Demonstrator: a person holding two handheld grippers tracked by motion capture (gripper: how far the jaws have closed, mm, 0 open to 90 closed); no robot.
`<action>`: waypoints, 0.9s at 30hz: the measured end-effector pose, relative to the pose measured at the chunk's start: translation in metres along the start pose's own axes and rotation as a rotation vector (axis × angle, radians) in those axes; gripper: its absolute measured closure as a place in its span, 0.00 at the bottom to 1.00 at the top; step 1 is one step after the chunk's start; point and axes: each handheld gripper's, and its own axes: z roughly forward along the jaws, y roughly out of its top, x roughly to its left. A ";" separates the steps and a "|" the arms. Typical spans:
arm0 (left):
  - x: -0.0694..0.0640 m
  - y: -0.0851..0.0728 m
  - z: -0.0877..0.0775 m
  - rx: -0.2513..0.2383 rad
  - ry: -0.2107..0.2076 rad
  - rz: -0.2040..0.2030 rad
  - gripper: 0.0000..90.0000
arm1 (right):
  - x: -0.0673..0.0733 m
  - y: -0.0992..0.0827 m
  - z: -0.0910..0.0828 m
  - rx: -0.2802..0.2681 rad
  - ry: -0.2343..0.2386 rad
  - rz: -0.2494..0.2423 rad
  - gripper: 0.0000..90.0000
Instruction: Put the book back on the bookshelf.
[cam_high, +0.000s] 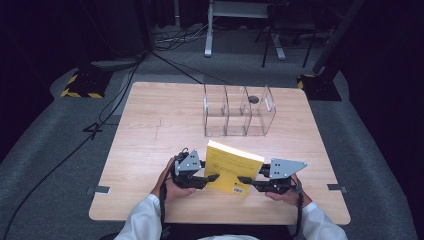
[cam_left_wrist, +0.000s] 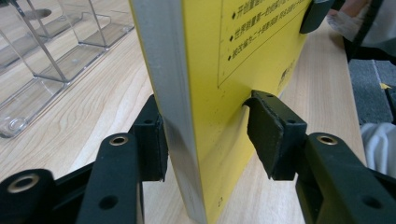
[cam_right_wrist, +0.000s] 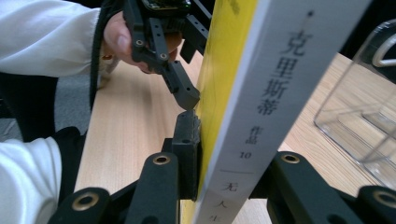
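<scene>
Right claw (cam_right_wrist: 219, 182): we see it clamped on the spine edge of the yellow book (cam_high: 231, 168); its far pad is hidden behind the spine.
Left claw (cam_left_wrist: 210, 140): parted astride the book's page edge; one pad stands clear of the cover, contact of the other we cannot tell.
Book: upright on the desk (cam_high: 150, 135), between both claws; lower corner cut off.
Clear organizer (cam_high: 239, 111): beyond, compartments partly cropped.

both forearms in low from the near edge, left gripper (cam_high: 212, 177) jaws slack, right gripper (cam_high: 243, 180) clamped tight
</scene>
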 end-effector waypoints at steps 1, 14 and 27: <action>0.000 0.000 0.001 -0.003 0.001 -0.006 0.55 | 0.000 0.000 0.000 0.001 -0.011 0.009 0.79; -0.003 -0.005 0.006 0.084 0.082 -0.014 0.37 | 0.003 0.000 0.002 -0.001 -0.048 0.027 0.84; 0.006 -0.040 -0.018 0.266 0.261 -0.112 0.18 | -0.013 -0.010 -0.025 0.004 -0.169 0.095 0.84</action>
